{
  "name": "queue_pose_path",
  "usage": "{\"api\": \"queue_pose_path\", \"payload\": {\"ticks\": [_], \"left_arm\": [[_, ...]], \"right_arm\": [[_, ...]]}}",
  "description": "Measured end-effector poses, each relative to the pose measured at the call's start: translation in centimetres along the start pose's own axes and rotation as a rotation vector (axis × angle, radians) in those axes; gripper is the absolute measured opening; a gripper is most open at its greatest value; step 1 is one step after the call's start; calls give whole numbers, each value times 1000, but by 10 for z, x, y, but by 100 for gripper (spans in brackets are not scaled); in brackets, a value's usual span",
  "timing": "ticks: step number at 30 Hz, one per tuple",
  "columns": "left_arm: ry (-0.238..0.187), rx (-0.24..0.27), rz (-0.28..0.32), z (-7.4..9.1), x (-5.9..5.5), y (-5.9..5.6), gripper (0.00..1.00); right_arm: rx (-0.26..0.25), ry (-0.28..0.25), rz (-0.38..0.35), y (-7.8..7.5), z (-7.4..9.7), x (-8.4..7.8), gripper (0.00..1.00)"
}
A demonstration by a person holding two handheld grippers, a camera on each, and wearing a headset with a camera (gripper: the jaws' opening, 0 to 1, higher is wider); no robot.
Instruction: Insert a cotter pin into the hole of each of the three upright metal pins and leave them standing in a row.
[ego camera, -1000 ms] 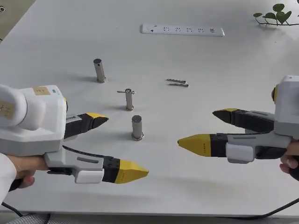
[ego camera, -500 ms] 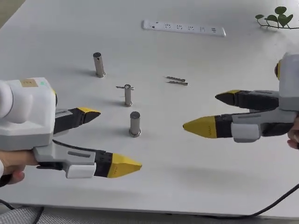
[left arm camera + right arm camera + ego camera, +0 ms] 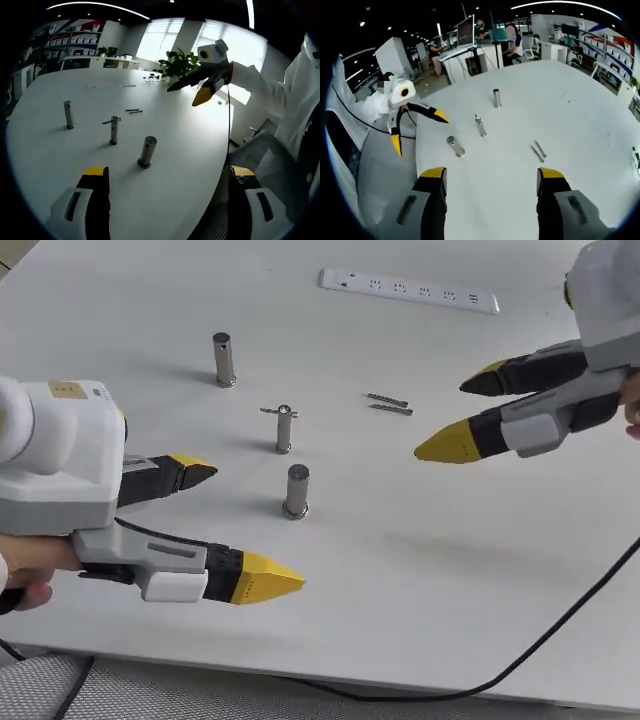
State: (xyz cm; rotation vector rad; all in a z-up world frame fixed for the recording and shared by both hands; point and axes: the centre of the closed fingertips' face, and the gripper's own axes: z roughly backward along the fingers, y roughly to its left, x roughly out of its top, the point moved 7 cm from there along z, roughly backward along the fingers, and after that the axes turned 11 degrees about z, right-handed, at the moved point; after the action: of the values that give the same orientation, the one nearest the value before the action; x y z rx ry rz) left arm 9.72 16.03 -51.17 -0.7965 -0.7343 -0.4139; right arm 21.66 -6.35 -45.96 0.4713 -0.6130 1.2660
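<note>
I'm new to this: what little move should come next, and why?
Probably the right gripper, jaws open, should dip toward the two loose cotter pins lying just beside it and pinch one. Only the middle upright pin has one through its hole. The near pin and far pin look bare, so each needs one.

So it's a big white table (image 3: 430, 560) with three metal pins standing upright on it in a slanted row: the far pin (image 3: 224, 359), the middle pin (image 3: 284, 429) with a cotter pin (image 3: 268, 411) poking through near its top, and the near pin (image 3: 296, 491). Two loose cotter pins (image 3: 388, 404) lie side by side off to the right of the row. A white power strip (image 3: 408, 290) sits flat near the far edge.
</note>
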Motion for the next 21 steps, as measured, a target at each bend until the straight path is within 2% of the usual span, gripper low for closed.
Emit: {"api": "queue_pose_path", "payload": {"ticks": [3, 6, 8, 10, 14, 16, 18, 21], "left_arm": [[6, 0, 0, 2, 1, 0, 99], [6, 6, 1, 3, 3, 2, 99], [3, 11, -2, 4, 4, 3, 99], [2, 7, 0, 5, 4, 3, 98], [16, 6, 1, 5, 1, 5, 97], [27, 17, -12, 6, 1, 7, 97], [30, 27, -23, 7, 2, 9, 96], [30, 33, -27, 8, 3, 12, 95]], "right_arm": [[4, 75, 71, -7, -10, 0, 65], [-20, 120, 88, -21, -20, -2, 57], [-26, 185, 85, -28, -26, -6, 50], [-25, 203, 99, -35, -32, -8, 44], [-30, 227, 88, -49, -40, -13, 42], [-26, 281, 117, -55, -41, -17, 39], [-28, 295, 155, -60, -44, -18, 37], [-19, 300, 152, -64, -49, -17, 34]]}}
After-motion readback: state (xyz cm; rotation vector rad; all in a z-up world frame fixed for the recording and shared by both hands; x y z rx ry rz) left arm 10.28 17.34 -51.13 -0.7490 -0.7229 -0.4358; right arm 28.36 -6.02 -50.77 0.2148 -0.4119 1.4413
